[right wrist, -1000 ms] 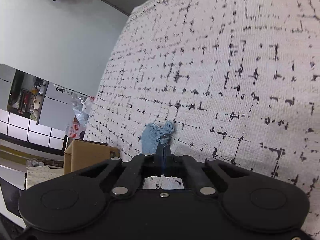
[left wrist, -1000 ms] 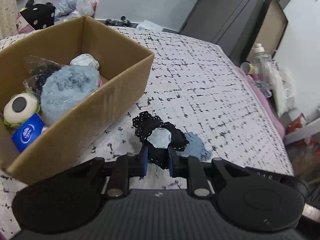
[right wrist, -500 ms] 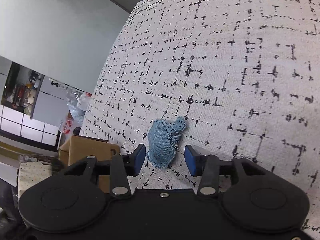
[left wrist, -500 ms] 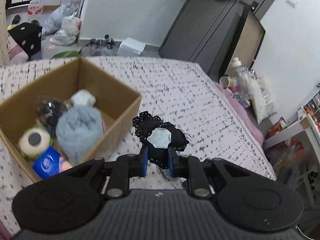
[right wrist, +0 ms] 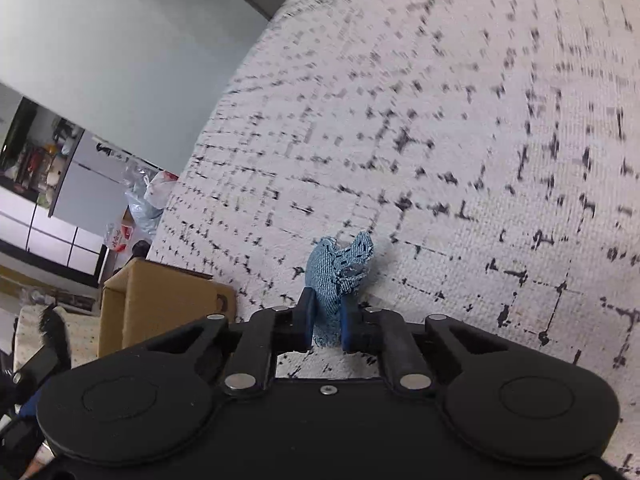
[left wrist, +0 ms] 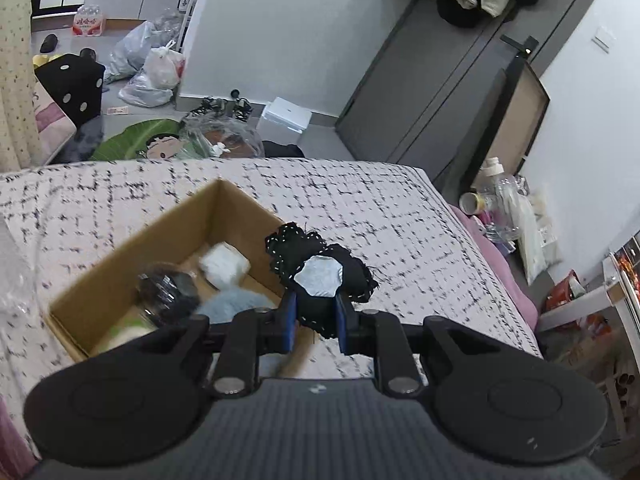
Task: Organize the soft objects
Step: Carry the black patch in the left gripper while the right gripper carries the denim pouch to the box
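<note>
My left gripper (left wrist: 315, 322) is shut on a black fabric piece with white stitching and a grey patch (left wrist: 320, 270), held high above the bed beside the cardboard box's (left wrist: 132, 240) right wall. The box holds a fluffy blue ball (left wrist: 236, 304), a white soft item (left wrist: 224, 266) and a dark bundle in clear wrap (left wrist: 168, 292). My right gripper (right wrist: 327, 322) is shut on a small blue denim piece (right wrist: 340, 268) just above the bedspread; the box (right wrist: 160, 304) shows to its left.
The bed's white cover with black dashes (left wrist: 380, 216) fills the middle. Bags and clutter lie on the floor behind (left wrist: 152, 68). Bottles and packets (left wrist: 504, 204) sit past the bed's right edge. A grey wardrobe (left wrist: 432, 80) stands behind.
My left gripper rose with the black piece, so the box looks smaller and lower. My right gripper opened around the denim piece, then shut on it.
</note>
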Available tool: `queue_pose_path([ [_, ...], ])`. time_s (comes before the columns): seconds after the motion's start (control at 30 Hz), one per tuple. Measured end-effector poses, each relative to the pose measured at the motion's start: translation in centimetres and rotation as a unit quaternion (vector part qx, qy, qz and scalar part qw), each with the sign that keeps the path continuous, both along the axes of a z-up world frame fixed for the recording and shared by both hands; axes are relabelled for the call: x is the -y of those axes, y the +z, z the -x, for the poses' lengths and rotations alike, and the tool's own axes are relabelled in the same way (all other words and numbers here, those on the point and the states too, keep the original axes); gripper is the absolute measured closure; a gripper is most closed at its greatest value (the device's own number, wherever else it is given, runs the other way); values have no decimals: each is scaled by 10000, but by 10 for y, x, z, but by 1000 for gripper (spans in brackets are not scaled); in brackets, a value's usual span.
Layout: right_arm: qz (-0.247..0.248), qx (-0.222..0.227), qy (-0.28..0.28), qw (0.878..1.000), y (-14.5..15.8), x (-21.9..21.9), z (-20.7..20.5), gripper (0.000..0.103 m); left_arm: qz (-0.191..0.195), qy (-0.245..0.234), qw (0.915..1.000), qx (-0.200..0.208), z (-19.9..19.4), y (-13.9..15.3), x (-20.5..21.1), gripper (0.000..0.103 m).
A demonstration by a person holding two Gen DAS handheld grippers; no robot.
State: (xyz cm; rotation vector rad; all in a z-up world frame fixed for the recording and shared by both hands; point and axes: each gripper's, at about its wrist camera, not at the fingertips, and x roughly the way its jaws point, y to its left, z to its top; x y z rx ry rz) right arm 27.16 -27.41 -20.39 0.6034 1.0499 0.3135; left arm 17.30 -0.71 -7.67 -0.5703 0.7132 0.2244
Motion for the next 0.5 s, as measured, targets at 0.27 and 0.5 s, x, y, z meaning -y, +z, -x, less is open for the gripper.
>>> queue_pose_path([
  [0.27, -5, 385, 112, 9992, 30, -2, 18, 91, -132, -110, 9997, -199, -9, -5, -27, 84],
  [0.5, 181, 481, 101, 9986, 55, -3, 28, 91, 91, -344, 9992, -167, -16, -16, -47, 84],
])
